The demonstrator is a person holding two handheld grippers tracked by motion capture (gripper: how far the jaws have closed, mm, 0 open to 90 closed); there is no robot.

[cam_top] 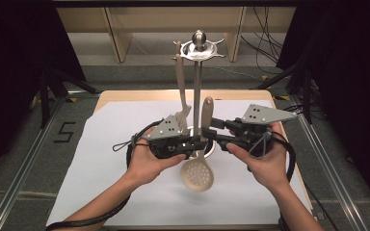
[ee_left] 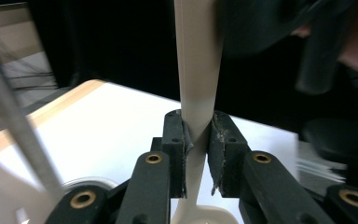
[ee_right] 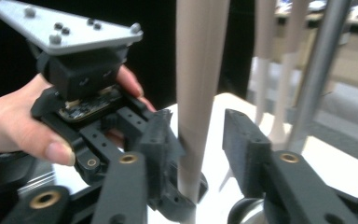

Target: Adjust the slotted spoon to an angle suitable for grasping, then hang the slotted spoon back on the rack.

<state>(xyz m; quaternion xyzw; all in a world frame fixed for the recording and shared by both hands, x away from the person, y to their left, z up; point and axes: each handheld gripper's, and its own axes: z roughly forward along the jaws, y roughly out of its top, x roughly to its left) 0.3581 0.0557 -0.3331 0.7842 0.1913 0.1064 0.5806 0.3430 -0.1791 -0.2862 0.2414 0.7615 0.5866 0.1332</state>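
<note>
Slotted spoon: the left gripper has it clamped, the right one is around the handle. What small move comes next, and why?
Probably close the right gripper on the slotted spoon handle. Its jaws stand open either side of the handle, while the left gripper already pinches it lower down, beside the utensil stand.

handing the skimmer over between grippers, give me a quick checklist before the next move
1. Left gripper clamped on the slotted spoon handle: ok.
2. Right gripper astride the handle: ok, jaws either side.
3. Right gripper closed on it: not ok, a gap shows on one side.
4. Spoon upright, bowl down: ok.
5. Spoon clear of the stand pole: cannot tell, it is very close.
6. Fork hanging on the rack: ok.
</note>
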